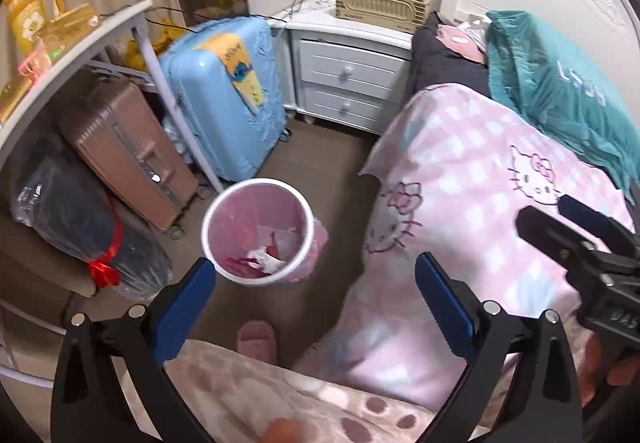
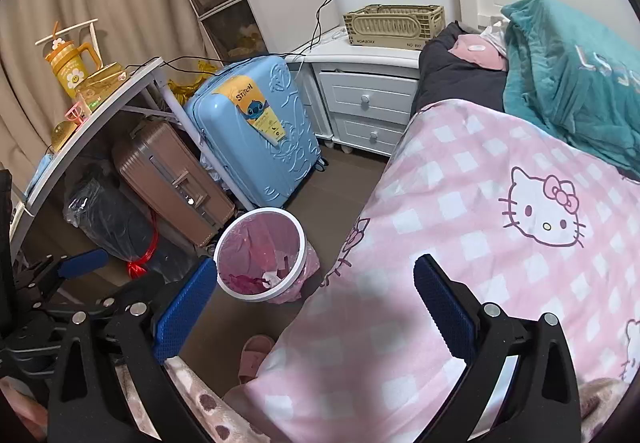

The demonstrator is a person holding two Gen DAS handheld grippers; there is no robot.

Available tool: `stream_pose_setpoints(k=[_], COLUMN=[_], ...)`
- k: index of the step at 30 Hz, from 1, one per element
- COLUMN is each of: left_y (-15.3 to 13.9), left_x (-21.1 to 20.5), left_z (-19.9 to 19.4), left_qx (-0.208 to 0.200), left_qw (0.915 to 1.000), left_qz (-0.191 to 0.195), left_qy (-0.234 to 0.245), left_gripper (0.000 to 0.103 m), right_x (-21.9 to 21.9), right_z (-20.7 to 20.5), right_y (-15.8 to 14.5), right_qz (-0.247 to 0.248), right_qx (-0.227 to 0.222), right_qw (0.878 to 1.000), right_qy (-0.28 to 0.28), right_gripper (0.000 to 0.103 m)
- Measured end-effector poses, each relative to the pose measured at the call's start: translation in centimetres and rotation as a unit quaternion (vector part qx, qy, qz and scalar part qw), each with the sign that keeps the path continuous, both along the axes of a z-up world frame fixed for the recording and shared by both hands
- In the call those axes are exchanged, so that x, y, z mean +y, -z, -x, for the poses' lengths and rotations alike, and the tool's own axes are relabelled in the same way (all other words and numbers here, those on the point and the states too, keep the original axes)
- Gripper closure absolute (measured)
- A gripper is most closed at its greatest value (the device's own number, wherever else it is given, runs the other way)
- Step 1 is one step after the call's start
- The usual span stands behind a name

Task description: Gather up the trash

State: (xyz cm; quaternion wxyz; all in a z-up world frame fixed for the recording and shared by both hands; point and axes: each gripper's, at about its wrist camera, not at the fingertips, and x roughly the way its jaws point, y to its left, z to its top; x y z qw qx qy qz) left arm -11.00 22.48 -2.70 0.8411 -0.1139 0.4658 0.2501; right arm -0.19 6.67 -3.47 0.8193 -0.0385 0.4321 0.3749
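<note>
A white-rimmed trash bin [image 1: 230, 267] with a pink liner stands on the floor beside the bed; crumpled white and red trash [image 1: 266, 259] lies inside. It also shows in the right wrist view [image 2: 224, 275]. My left gripper [image 1: 316, 307] is open and empty, held above the floor between bin and bed. My right gripper [image 2: 316, 307] is open and empty, over the edge of the pink Hello Kitty quilt [image 2: 500, 211]. The right gripper also shows at the right edge of the left view [image 1: 576, 239], and the left gripper at the left edge of the right view [image 2: 76, 267].
A blue suitcase [image 1: 228, 99] and a brown suitcase [image 1: 128, 151] stand behind the bin under a white desk [image 1: 80, 55]. A bagged dark bundle [image 1: 80, 227] lies at left. A white nightstand [image 1: 352, 83] holds a beige crate [image 1: 380, 7]. A pink slipper [image 1: 256, 339] is on the floor.
</note>
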Motion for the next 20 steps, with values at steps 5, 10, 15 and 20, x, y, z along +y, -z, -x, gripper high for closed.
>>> stream_pose_setpoints(k=[5,10,15,20], left_y=[-0.1,-0.2,-0.4,-0.3], left_x=[0.1,0.2,0.3,0.7], left_z=[0.1,0.5,0.7,1.1], left_qx=[-0.009,-0.020,-0.016,-0.013], left_qw=[0.9999,0.9998,0.9998,0.9998], left_qz=[0.008,0.004,-0.010,-0.007], left_qy=[0.009,0.003,-0.005,-0.009], left_gripper=[0.005,0.005,0.005,0.005], right_x=[-0.3,-0.4,-0.4,-0.4], right_z=[-0.2,-0.2,-0.2,-0.2], right_y=[0.1,0.1,0.1,0.1], right_qz=[-0.003,-0.003,-0.006,-0.007], right_qx=[0.003,0.003,0.003,0.004], right_qw=[1.000,1.000,1.000,1.000], right_qy=[0.006,0.008,0.011,0.009], right_gripper=[0.007,0.007,0.007,0.007])
